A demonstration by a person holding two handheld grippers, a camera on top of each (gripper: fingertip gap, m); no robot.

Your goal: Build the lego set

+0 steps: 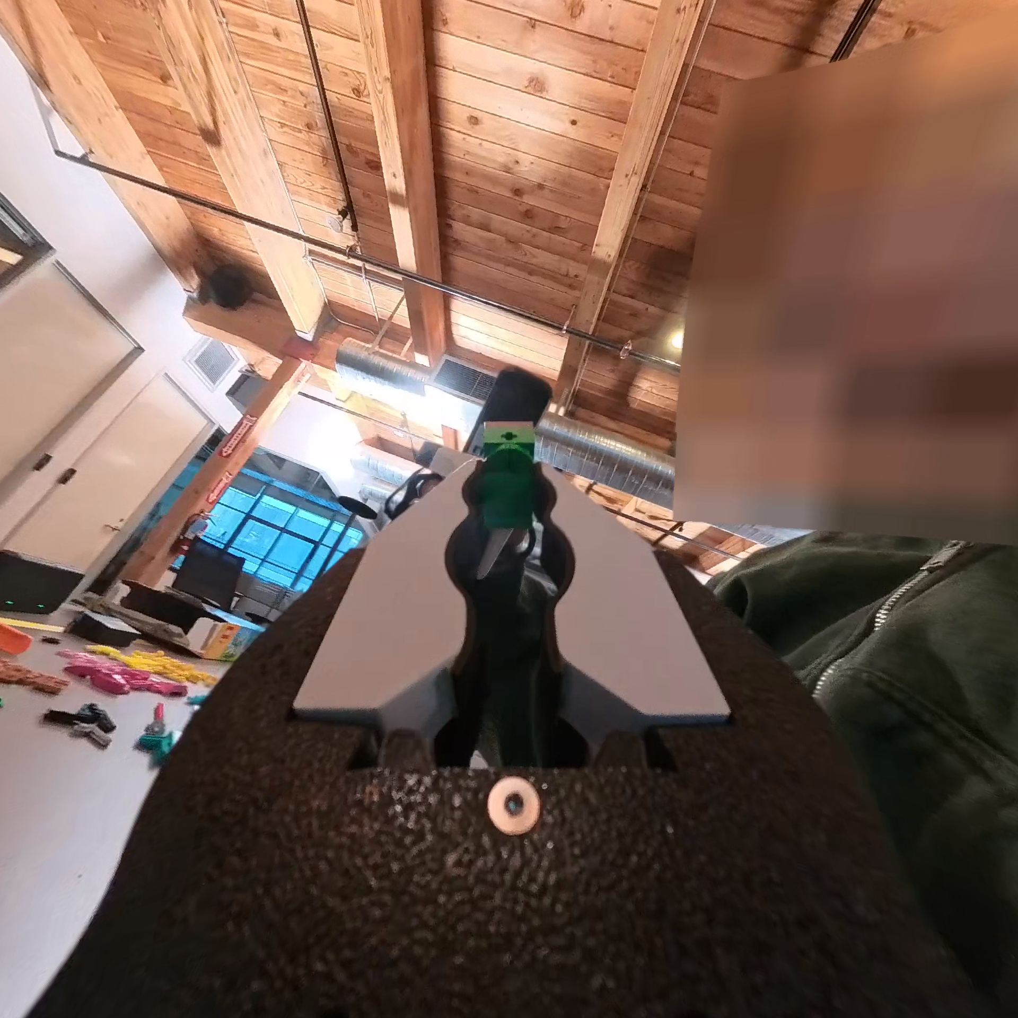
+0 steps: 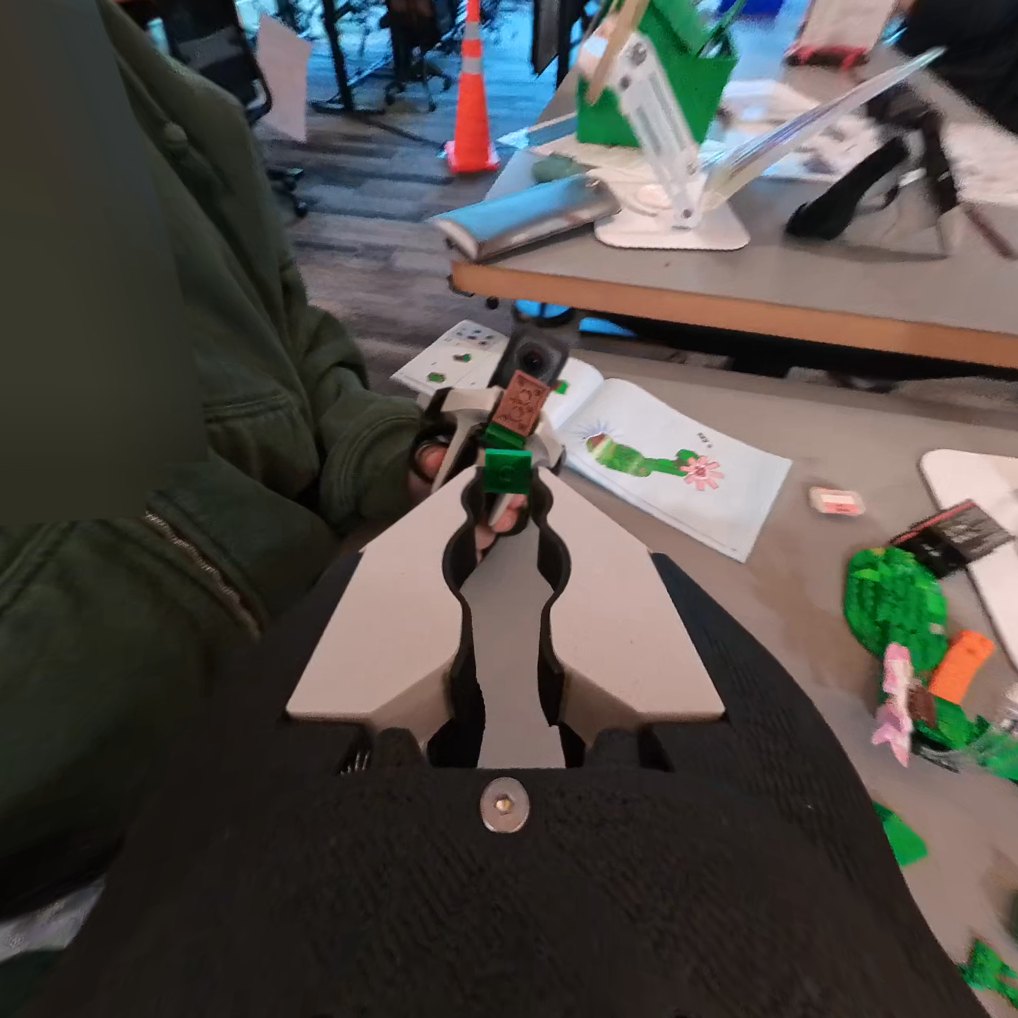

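Observation:
My left gripper point(image 1: 505, 498) points up toward the ceiling and is shut on a small green lego piece point(image 1: 504, 496). In the right wrist view the same left gripper point(image 2: 509, 432) shows farther off, held in a hand, with a brown plate point(image 2: 520, 405) on top of that green piece. My right gripper point(image 2: 507, 485) is shut on a green square plate point(image 2: 507, 471), held just in front of the left gripper's piece. That plate also shows in the left wrist view point(image 1: 508, 438), close above the left fingertips. Whether the two pieces touch is not clear.
An open instruction booklet point(image 2: 661, 463) lies on the grey table point(image 2: 799, 578). A partly built green cactus with a pink flower point(image 2: 892, 606) and an orange tool point(image 2: 961, 666) lie at the right. Loose pink point(image 1: 126, 677) and yellow bricks point(image 1: 165, 661) lie at the left. The person's green jacket point(image 2: 220, 385) is close. The tips of both grippers are at nearly the same place.

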